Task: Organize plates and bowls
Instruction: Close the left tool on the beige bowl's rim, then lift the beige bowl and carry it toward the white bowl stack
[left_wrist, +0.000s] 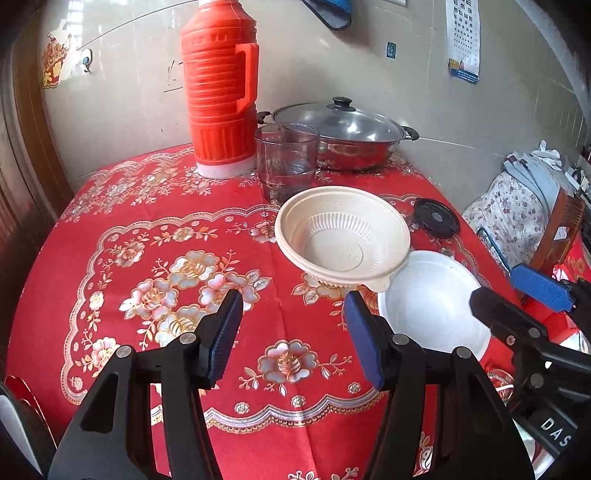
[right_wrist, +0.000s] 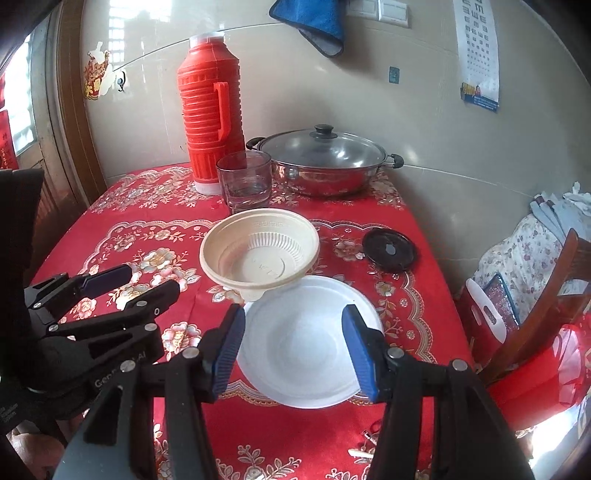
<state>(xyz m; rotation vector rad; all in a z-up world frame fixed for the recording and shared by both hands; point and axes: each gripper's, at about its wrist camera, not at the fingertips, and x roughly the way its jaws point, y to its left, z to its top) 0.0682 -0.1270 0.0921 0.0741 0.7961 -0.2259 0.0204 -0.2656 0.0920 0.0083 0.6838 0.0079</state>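
A beige ribbed bowl (left_wrist: 343, 236) (right_wrist: 258, 251) sits tilted on the red tablecloth, its near edge resting on the rim of a white plate (left_wrist: 432, 302) (right_wrist: 310, 343). The plate lies near the table's right front edge. My left gripper (left_wrist: 293, 332) is open over bare cloth, short of the bowl and to its left, with nothing between its fingers. In the right wrist view the left gripper (right_wrist: 144, 284) shows at the left. My right gripper (right_wrist: 293, 347) is open and hovers over the plate's near part without touching it. From the left wrist view the right gripper (left_wrist: 517, 299) stands at the plate's right rim.
At the back of the table stand a red thermos (left_wrist: 218, 92), a clear glass (left_wrist: 286, 162) and a steel pot with a glass lid (left_wrist: 347, 136). A black round lid (right_wrist: 389, 249) lies right of the bowl. A wooden chair with cloth (right_wrist: 535, 295) stands beside the table's right edge.
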